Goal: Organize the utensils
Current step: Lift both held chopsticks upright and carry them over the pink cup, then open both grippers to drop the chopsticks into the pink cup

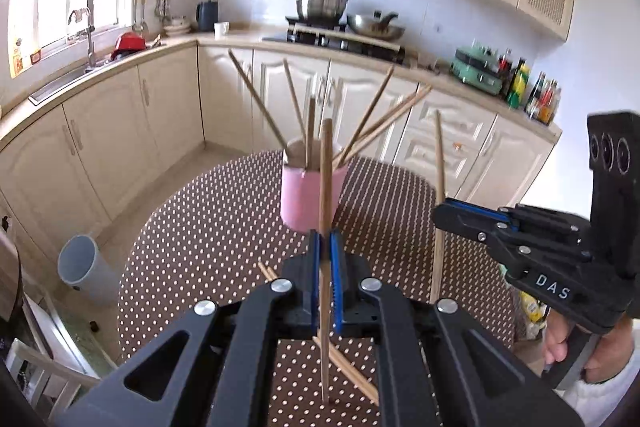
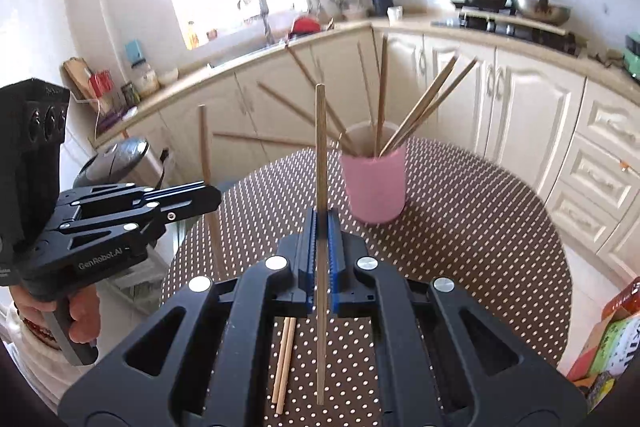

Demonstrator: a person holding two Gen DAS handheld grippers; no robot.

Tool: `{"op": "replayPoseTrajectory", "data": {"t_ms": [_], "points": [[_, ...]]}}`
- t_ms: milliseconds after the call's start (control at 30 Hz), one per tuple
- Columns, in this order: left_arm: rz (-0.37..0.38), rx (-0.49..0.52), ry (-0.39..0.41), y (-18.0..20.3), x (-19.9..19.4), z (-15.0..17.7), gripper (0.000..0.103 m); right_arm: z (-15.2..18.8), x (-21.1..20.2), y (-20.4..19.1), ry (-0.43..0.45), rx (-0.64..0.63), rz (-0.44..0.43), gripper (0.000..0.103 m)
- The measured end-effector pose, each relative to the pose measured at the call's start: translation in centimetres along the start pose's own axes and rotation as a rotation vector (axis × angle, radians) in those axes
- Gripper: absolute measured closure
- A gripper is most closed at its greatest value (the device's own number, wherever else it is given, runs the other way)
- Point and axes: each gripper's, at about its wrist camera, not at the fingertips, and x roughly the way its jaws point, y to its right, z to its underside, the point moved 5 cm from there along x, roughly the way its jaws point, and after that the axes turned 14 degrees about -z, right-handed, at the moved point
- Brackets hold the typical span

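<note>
A pink cup point(image 1: 310, 197) point(image 2: 375, 183) stands on the brown dotted table point(image 1: 208, 247) point(image 2: 460, 227) with several wooden chopsticks fanned out of it. My left gripper point(image 1: 326, 239) is shut on one upright chopstick point(image 1: 326, 163), held just in front of the cup. My right gripper point(image 2: 321, 223) is shut on another upright chopstick point(image 2: 320, 147), to the left of the cup. Each gripper also shows from the side in the other view, the right gripper point(image 1: 440, 217) and the left gripper point(image 2: 214, 195), both with a stick. Loose chopsticks point(image 2: 285, 363) point(image 1: 348, 367) lie on the table below.
Cream kitchen cabinets point(image 1: 360, 107) run behind the table, with a sink point(image 1: 76, 75), stove, steel pot point(image 1: 322, 1) and wok point(image 1: 376, 27). Bottles point(image 1: 540, 99) stand at the counter's right end. A grey bin point(image 1: 80, 267) lies on the floor left of the table.
</note>
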Motion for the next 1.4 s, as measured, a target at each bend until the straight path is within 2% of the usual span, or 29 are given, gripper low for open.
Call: {"op": "replayPoseTrajectory", "data": {"t_ms": [200,400,567,767,1000,1100,1300,1400], "points": [[0.004,-0.067,0.101,-1.2,-1.6,-2.4,0.097,-1.8,-2.9,0.6,0.136,-0.013,0.031,0.097],[0.016,-0.126,0.183,-2.4,-3.0,-6.1,0.097,-4.7,-4.7,1.4,0.284,-0.014,0.053,0.097],[0.050,-0.166,0.266,-1.5,-2.9,-8.9,0.097,-7.1,-4.8,1.5,0.389,-0.031,0.055,0.097],[0.024,-0.219,0.362,-0.5,-2.0,-11.3,0.097,-9.9,-4.1,0.6,0.503,-0.129,0.097,0.097],[-0.040,-0.228,0.453,0.4,-0.4,-13.2,0.097,-11.7,-1.8,1.1,0.562,-0.205,0.122,0.097],[-0.036,-0.231,0.475,0.5,0.4,-13.7,0.097,-12.0,-0.5,1.8,0.559,-0.210,0.118,0.097],[-0.059,-0.203,0.470,1.1,2.8,-14.2,0.097,-12.0,1.2,3.2,0.549,-0.198,0.103,0.097],[-0.060,-0.188,0.435,1.4,4.1,-13.8,0.097,-11.6,1.6,3.3,0.541,-0.200,0.108,0.097]]}}
